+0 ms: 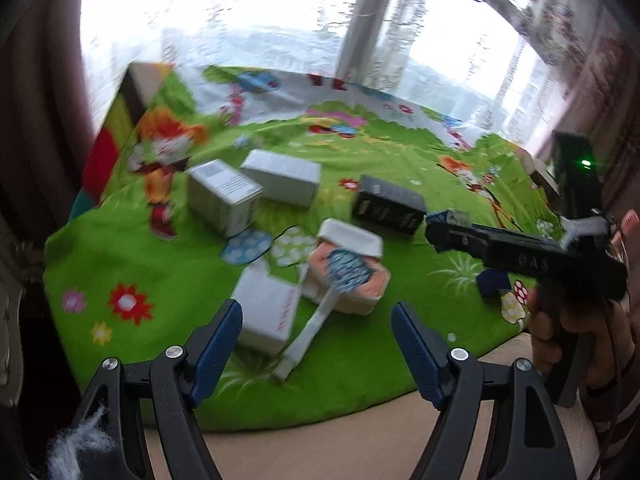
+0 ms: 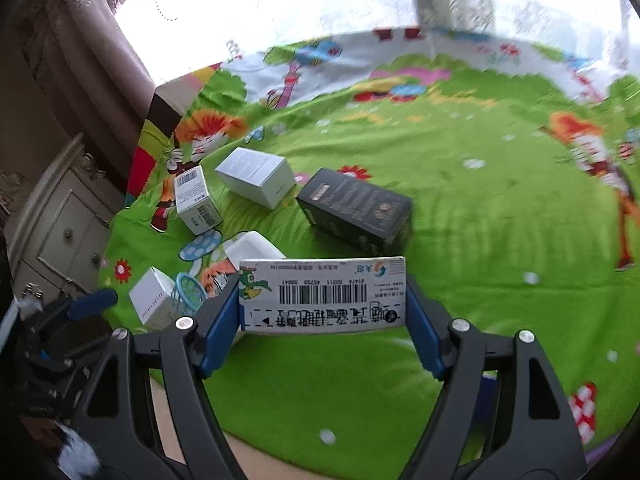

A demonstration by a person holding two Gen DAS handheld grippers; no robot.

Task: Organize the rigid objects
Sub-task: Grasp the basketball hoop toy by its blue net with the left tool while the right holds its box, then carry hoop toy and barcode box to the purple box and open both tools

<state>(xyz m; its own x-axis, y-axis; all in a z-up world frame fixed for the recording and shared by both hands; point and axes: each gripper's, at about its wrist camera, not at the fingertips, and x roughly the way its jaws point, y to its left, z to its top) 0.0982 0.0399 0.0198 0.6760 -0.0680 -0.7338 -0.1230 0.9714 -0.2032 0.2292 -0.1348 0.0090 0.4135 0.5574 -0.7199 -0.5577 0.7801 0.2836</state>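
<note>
Right gripper [image 2: 324,312] fingers [image 2: 222,320] clamped on a flat white barcode box [image 2: 322,294], print upside down, cartoon bird at one end, held crosswise between the two blue pads above the green play mat [image 2: 480,220]. The box spans the full gap, each end pressed against a pad.

Landmark: black box [image 2: 356,210] lying on the mat. Just left of it a plain white box [image 2: 256,176]; further left a smaller white labelled box [image 2: 196,200] standing on end. Nearer the camera from the black box, partly hidden behind the held box, a white tub [image 2: 252,246]; left of that a small white cube box [image 2: 154,304] and a blue mesh item [image 2: 188,292] beside it.

Left gripper [image 1: 316,332] fingers [image 1: 218,344] apart, nothing between them, hovering over the near edge of the mat [image 1: 140,264]. In the left wrist view the black box [image 1: 388,204] sits behind a pink-and-white tub [image 1: 348,268] with a white-handled brush [image 1: 316,320] lying across it; contents of the tub cannot be made out. A white carton [image 1: 266,312] lies just left of the brush, near the left finger. Two white boxes [image 1: 256,184] lie left of the black box. View is blurred.
</note>
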